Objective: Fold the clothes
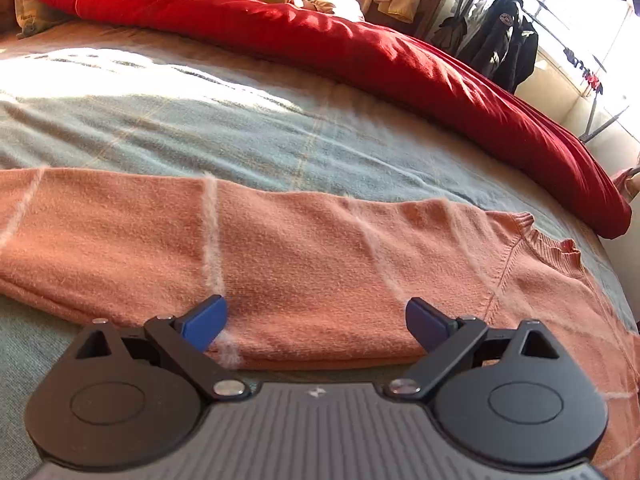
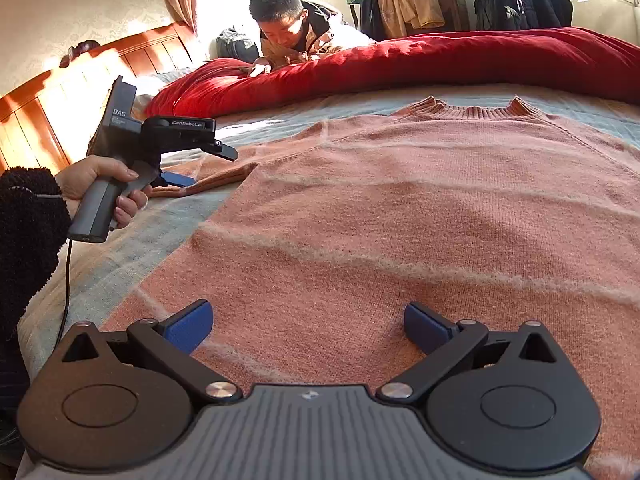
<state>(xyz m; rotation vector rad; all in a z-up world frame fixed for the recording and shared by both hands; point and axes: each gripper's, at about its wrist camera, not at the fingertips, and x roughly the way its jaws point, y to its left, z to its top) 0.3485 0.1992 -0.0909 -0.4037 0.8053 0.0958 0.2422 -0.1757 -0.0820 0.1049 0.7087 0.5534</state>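
A salmon-pink knitted sweater (image 2: pixel 400 208) with thin white stripes lies flat on the bed, its ribbed collar (image 2: pixel 476 110) at the far end. In the left wrist view its sleeve (image 1: pixel 280 256) stretches across from left to right, the collar (image 1: pixel 556 252) at the right. My left gripper (image 1: pixel 316 326) stands open just over the sleeve's near edge, nothing between its blue pads. The right wrist view shows that left gripper (image 2: pixel 180 160) in a hand at the sleeve. My right gripper (image 2: pixel 308 326) is open low over the sweater's hem area, holding nothing.
A blue-grey bedspread (image 1: pixel 200 128) covers the bed. A thick red quilt (image 2: pixel 440 60) is bunched along the far side, with a person (image 2: pixel 288 28) leaning on it. A wooden headboard (image 2: pixel 48 104) stands at left. Coats (image 1: pixel 496 36) hang on a rack beyond.
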